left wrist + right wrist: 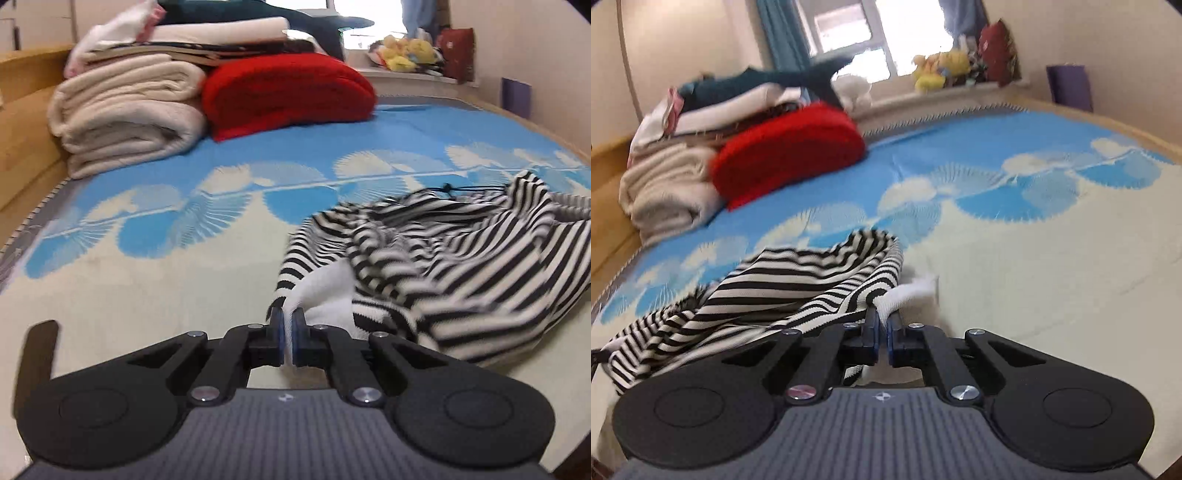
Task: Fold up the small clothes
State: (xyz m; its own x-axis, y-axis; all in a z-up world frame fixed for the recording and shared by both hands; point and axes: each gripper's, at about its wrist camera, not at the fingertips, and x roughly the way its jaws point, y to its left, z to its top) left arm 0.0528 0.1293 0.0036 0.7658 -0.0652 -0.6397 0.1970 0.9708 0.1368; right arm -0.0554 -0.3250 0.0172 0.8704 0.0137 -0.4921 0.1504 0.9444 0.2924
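Your left gripper (287,316) and right gripper (882,320) are each pinched tight on a thin edge of the striped garment (461,266), which lies rumpled on the bed mat (147,295), spreading right of the left jaws and left of the right. Each bite looks shallow, so a quick lift could slip the white hem (908,293) free. Uneven pulling may twist the bunched middle into a crooked fold.

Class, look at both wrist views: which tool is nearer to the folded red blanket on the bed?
Left, as far as the views show. The left tool grips the striped garment on the side toward the red blanket; the right tool grips its far side, with the garment lying between.
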